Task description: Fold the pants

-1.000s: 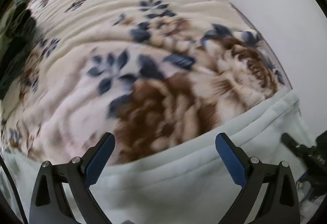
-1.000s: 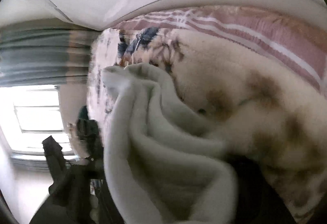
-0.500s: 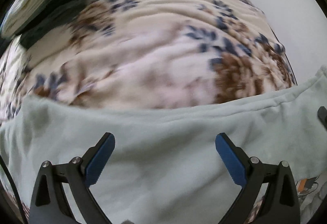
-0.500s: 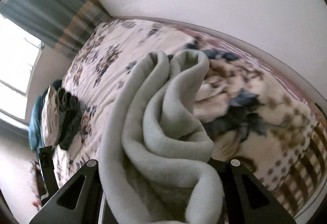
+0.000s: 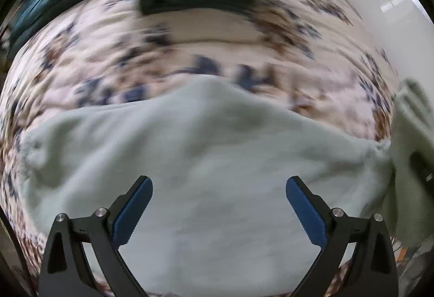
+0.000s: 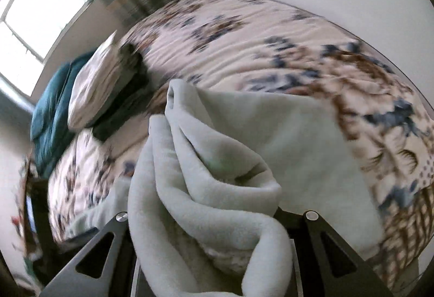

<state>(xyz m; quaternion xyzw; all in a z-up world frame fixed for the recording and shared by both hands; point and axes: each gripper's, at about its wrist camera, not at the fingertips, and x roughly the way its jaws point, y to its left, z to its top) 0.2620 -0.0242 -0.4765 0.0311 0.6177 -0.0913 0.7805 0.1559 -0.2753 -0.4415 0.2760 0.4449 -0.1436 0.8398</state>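
left wrist view: left gripper wide open, nothing between blue pads, poised over pale green pants. pants spread flat on floral blanket, long axis running left to right across frame, right end lifted.

right wrist view: right gripper clamped on bunched pants, folds pointing away toward pillow; rest trails onto blanket.
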